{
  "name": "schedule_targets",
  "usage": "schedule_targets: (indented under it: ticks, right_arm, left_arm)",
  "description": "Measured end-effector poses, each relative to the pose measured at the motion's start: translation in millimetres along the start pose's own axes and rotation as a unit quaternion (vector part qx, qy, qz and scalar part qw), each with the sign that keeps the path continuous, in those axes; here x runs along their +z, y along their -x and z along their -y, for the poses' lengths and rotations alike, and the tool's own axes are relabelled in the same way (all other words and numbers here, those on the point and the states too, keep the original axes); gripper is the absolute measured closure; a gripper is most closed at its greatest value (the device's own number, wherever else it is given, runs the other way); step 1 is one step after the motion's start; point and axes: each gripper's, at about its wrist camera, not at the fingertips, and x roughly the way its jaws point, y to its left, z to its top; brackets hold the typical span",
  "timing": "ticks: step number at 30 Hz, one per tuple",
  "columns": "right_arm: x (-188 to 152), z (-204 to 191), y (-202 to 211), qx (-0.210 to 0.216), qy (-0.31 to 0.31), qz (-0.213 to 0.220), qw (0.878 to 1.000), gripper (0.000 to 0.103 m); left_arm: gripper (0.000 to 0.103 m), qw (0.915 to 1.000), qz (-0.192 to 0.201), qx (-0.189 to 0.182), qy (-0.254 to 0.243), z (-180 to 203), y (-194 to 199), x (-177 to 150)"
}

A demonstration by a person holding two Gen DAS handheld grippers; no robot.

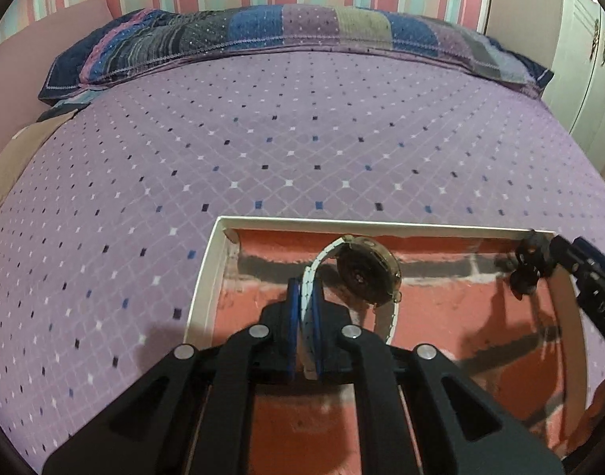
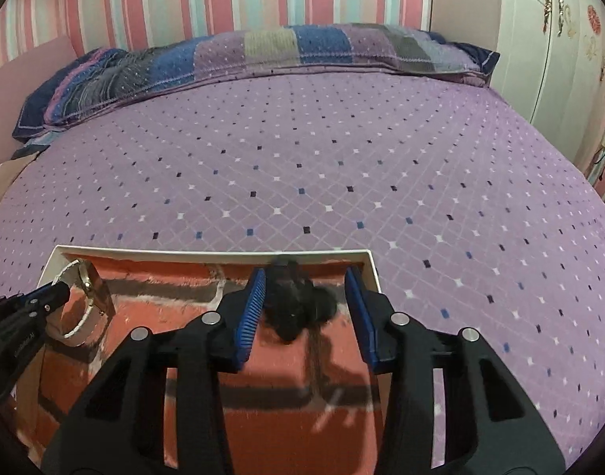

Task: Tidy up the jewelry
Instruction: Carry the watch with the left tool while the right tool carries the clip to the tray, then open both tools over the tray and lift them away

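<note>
Left wrist view: the left gripper [image 1: 304, 316] is seen clamped on the white strap of a wristwatch [image 1: 366, 275], whose round face is tipped up over the red-lined interior of a white-rimmed tray [image 1: 211, 273] lying on the purple bed [image 1: 263, 138]. Its fingers [image 1: 290, 308] are drawn narrow, with only the strap between them. At the tray's far right corner a dark, fuzzy piece of jewelry [image 1: 526, 267] is seen beside the right gripper; what kind of piece it is cannot be told.

In the right wrist view, the right gripper [image 2: 306, 308] is held over that same corner, and the dark piece sits between its blue pads, resting against the left one [image 2: 249, 312]. A clear gap is left on the right side, so the fingers are partly spread and no squeeze is made; whether the piece lies on the lining or hangs cannot be told.

The step in hand is judged to be setting both pieces down in the tray. It would be done well if the watch were lowered until its strap rests on the lining before the pads are eased apart, so that the face is not dropped on its glass. The two pieces should be kept well apart, at opposite ends.

Both grippers are pitched steeply downward toward the tray, side by side, with neither noticeably rolled.
</note>
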Motion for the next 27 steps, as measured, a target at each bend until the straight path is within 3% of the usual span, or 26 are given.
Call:
schedule_targets:
  ticks: [7,14,19,20,21,22,23,24,27]
  right_arm:
    - [-5,9,-4,0.019,-0.001,-0.024,1.0,0.062]
    - [-23,33,53,0.034,-0.01,0.006,0.999,0.044]
    - [-53,47,103,0.025,0.002,0.031,0.999,0.031]
    - [-62,51,113,0.025,0.0,0.032,0.999,0.027]
    - [-72,55,123,0.028,-0.002,0.033,0.999,0.025]
    - [-78,56,129,0.03,-0.002,0.036,0.999,0.024]
    - [-87,58,138,0.029,-0.002,0.04,0.999,0.021]
    - [-94,60,146,0.026,-0.002,0.045,0.999,0.017]
    - [-125,62,172,0.022,-0.001,0.05,0.999,0.011]
  left_arm:
    - [0.096,0.9997,-0.022,0.003,-0.01,2,-15,2]
    - [0.092,0.9994,-0.034,0.006,-0.002,-2,-5,2]
    - [0.092,0.9997,-0.025,-0.001,-0.001,-6,39,-16]
    - [0.089,0.9998,-0.02,-0.001,-0.002,-7,51,-21]
    - [0.074,0.9999,-0.014,0.0,-0.003,-8,64,-27]
    - [0.053,1.0,0.002,-0.001,-0.001,-11,83,-36]
    - [0.045,0.9999,0.015,-0.003,0.0,-14,97,-43]
    - [0.038,0.9995,0.029,-0.007,0.001,-16,113,-51]
    - [0.035,0.9989,0.037,-0.028,0.004,-24,149,-81]
